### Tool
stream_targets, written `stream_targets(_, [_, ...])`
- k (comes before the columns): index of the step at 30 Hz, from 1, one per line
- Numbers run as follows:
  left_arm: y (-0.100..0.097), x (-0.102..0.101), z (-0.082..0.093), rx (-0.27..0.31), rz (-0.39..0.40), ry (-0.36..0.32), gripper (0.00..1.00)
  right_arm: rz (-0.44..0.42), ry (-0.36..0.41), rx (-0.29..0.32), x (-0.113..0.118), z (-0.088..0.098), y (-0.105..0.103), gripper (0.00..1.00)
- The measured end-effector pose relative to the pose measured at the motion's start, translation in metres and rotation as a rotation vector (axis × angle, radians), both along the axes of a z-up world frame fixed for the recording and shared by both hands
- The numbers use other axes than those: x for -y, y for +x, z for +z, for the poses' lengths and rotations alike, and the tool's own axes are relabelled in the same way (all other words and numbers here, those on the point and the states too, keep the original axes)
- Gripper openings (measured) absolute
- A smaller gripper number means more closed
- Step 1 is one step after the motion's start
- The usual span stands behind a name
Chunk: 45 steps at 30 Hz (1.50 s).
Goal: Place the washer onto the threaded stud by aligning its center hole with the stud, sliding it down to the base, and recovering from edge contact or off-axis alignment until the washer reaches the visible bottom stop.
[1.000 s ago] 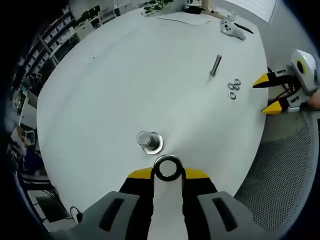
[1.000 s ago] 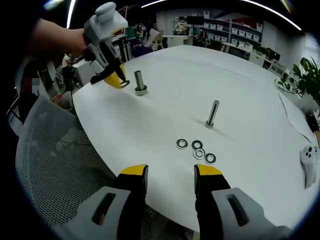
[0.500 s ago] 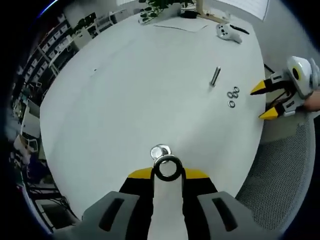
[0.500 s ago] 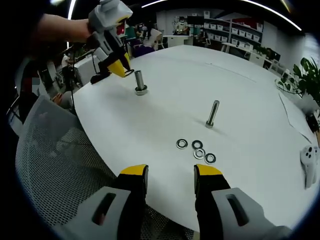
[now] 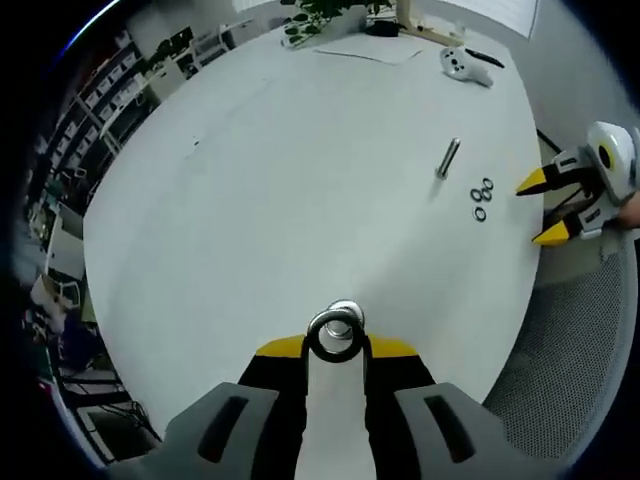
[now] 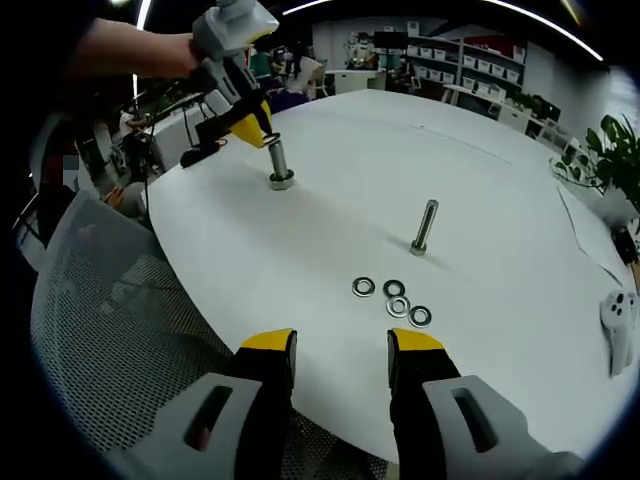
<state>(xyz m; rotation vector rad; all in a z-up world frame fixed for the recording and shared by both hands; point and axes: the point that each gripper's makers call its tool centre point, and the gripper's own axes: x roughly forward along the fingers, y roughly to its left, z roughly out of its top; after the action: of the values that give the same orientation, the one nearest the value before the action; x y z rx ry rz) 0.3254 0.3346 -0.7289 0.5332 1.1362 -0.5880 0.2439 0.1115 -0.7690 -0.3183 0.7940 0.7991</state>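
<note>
My left gripper (image 5: 335, 346) is shut on a steel washer (image 5: 335, 336), holding it flat right over the top of the upright threaded stud (image 5: 343, 309), whose tip shows at the ring's far edge. In the right gripper view, the left gripper (image 6: 254, 130) hangs just above that stud (image 6: 278, 165) at the table's far left. Whether the ring touches the stud I cannot tell. My right gripper (image 6: 340, 345) stands open and empty over the near table edge, and it also appears, open, at the table's rim (image 5: 540, 210).
A second upright bolt (image 6: 425, 227) stands mid-table, with several loose washers (image 6: 393, 298) in front of it. A white controller (image 6: 622, 325) lies at the right. A grey mesh chair (image 6: 100, 320) sits below the round white table (image 6: 480, 180).
The left gripper carried the washer from beside the stud to directly over its top. The right gripper stayed where it was, open.
</note>
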Motion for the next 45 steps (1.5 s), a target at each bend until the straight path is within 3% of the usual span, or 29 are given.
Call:
stream_targets(12, [0.003, 0.009, -0.005, -0.022, -0.032, 0.007, 0.18, 0.001, -0.002, 0.003, 0.0, 0.0, 0.0, 0.38])
stream_targets(33, [0.004, 0.005, -0.038, -0.064, -0.047, 0.045, 0.18, -0.006, -0.002, 0.004, 0.0, 0.0, 0.001, 0.39])
stream_targets(45, [0.003, 0.005, -0.046, -0.078, -0.045, 0.052, 0.19, -0.006, -0.004, 0.0, 0.0, -0.001, 0.001, 0.39])
